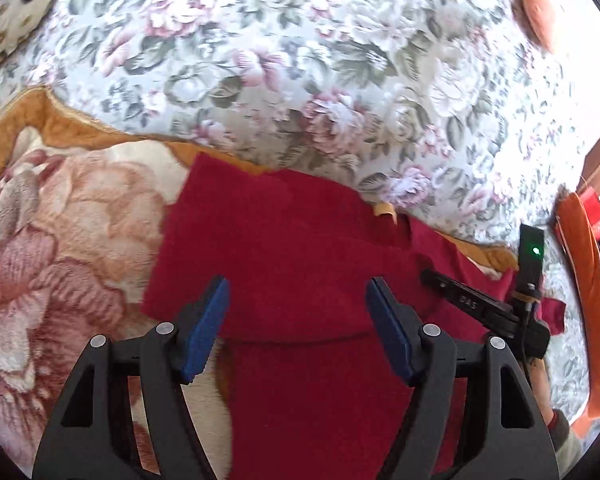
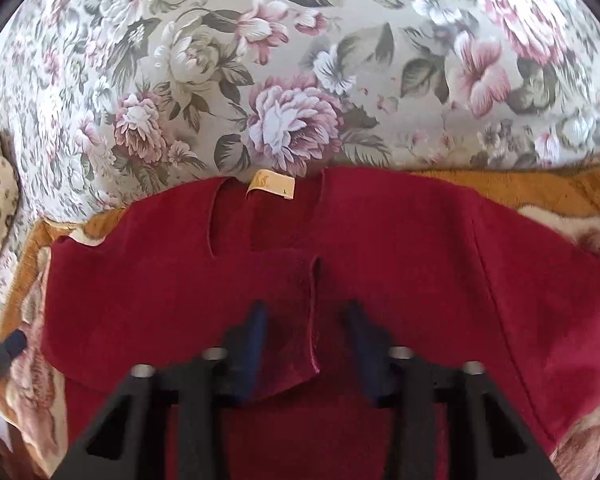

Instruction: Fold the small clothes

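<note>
A dark red garment (image 1: 284, 240) lies spread on a plush floral blanket (image 1: 60, 240) on the bed. Its tan neck label (image 2: 271, 186) points toward the far side. In the left wrist view a sleeve or side panel lies folded over the body. My left gripper (image 1: 296, 300) is open, hovering just above the red cloth with nothing between its blue pads (image 1: 206, 320). My right gripper (image 2: 308, 320) is open over the garment's front, straddling a folded cloth edge (image 2: 314, 312). The right gripper also shows in the left wrist view (image 1: 500, 300).
A grey floral bedsheet (image 2: 292, 80) covers the bed beyond the blanket. An orange cushion or cloth (image 1: 588, 288) lies at the right edge, a peach one (image 1: 536, 4) at the far right. A patterned cream pillow (image 1: 16, 12) sits far left.
</note>
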Motion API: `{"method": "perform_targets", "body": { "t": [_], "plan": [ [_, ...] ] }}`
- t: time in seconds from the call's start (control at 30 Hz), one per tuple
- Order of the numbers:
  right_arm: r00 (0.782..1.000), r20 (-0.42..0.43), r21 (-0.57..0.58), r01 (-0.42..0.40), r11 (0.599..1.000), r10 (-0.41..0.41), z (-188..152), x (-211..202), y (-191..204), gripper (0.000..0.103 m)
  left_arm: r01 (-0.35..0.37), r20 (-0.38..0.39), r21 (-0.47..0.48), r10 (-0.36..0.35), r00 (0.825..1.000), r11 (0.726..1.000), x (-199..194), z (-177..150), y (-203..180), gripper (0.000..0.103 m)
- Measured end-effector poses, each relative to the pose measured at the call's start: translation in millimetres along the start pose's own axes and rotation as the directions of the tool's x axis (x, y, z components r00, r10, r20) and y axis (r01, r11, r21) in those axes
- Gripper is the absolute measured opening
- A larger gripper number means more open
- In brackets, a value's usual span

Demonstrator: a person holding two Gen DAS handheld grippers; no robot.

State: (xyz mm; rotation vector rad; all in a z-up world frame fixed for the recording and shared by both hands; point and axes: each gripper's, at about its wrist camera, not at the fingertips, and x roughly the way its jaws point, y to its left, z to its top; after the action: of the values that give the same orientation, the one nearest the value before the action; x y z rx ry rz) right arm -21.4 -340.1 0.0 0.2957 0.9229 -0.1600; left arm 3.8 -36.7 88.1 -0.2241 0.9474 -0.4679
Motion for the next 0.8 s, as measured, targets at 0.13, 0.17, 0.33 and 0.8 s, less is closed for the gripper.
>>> {"method": "perform_targets", "body": {
  "t": [0.13,0.17,0.33,0.8],
  "plan": [
    [0.992,0.114,-0.021,-0.054,0.998,0.056,10.7,-44.2,-6.9,0.006,-0.040,0.049,-0.059,0.043,0.998,0.997,-12.5,8.4,24.8,0.071],
    [0.987,0.159,-0.021,-0.026,0.999,0.029,13.5,-60.6,-14.0,0.006,-0.037,0.056,-0.063,0.041,0.998,0.997,-11.0,11.2,25.9,0.071],
    [0.958,0.245,0.024,0.149,0.989,-0.150,17.7,-96.0,-60.8,0.006,-0.031,0.048,-0.043,0.033,0.998,0.999,4.4,11.1,6.0,0.071],
    [0.944,0.188,0.035,0.270,0.962,-0.272,6.8,-67.0,-104.5,0.006,-0.215,-0.089,0.037,0.217,0.972,0.976,85.9,-2.8,-15.2,0.071]
  ]
}}
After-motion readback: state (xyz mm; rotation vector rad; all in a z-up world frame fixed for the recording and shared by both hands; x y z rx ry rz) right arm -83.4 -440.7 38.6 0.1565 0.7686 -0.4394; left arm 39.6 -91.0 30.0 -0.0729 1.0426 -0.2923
